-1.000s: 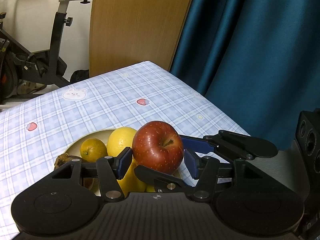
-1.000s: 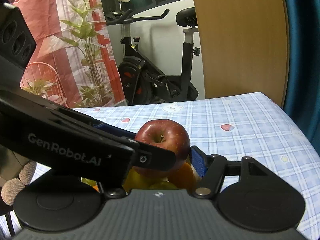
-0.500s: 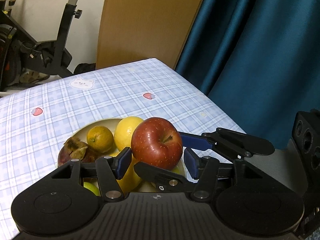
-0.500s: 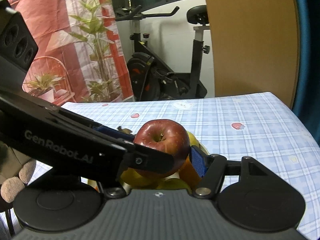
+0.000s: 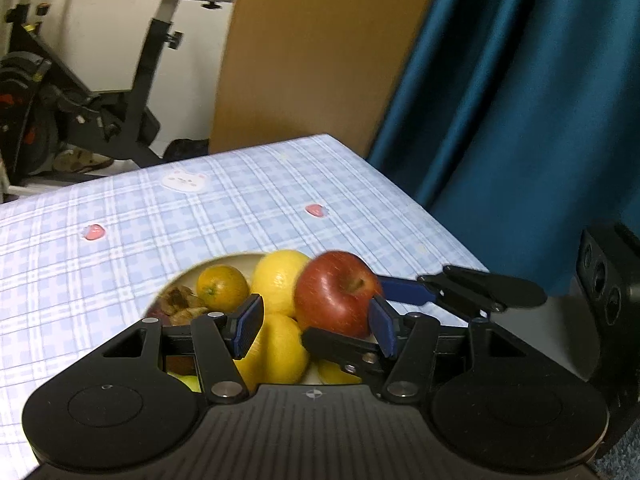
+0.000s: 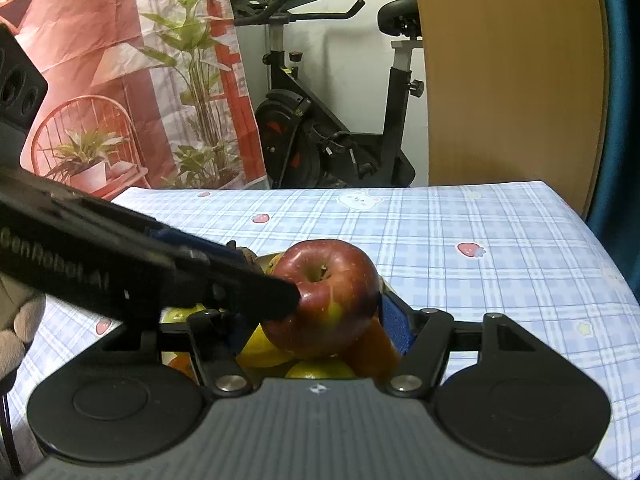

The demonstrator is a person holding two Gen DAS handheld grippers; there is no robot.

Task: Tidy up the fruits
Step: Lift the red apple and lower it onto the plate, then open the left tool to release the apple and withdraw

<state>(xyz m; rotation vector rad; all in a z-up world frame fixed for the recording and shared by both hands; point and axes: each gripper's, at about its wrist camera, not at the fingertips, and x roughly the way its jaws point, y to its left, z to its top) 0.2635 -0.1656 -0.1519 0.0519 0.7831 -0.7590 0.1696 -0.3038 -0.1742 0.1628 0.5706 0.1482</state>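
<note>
Red apple at the middle of the right wrist view, stem dimple up, directly over the heaped fruit on the plate. Whether resting on the fruit beneath or just clear of it: cannot tell.

Right gripper clamped on the apple. Blue right-hand pad pressed against its flank; opposite pad hidden behind the black finger of the other tool, so grip read from the one visible contact and, in the left wrist view, from the two black fingers bracketing the apple on the near and far side.

Left gripper spread apart. Left blue pad well off the apple skin, with yellow fruit showing in the gap. Right blue pad just beside the apple's lower edge, possibly brushing it. Apple off-centre between these fingers, toward the right one.

On the plate: two lemons, one behind the other; small orange to their left; brown wrinkled fruit at the left rim; more yellow-green and orange fruit low under the apple in the right wrist view.

Plate on a blue checked tablecloth printed with strawberries and a rabbit face. Behind the table: exercise bike, wooden panel, teal curtain.
</note>
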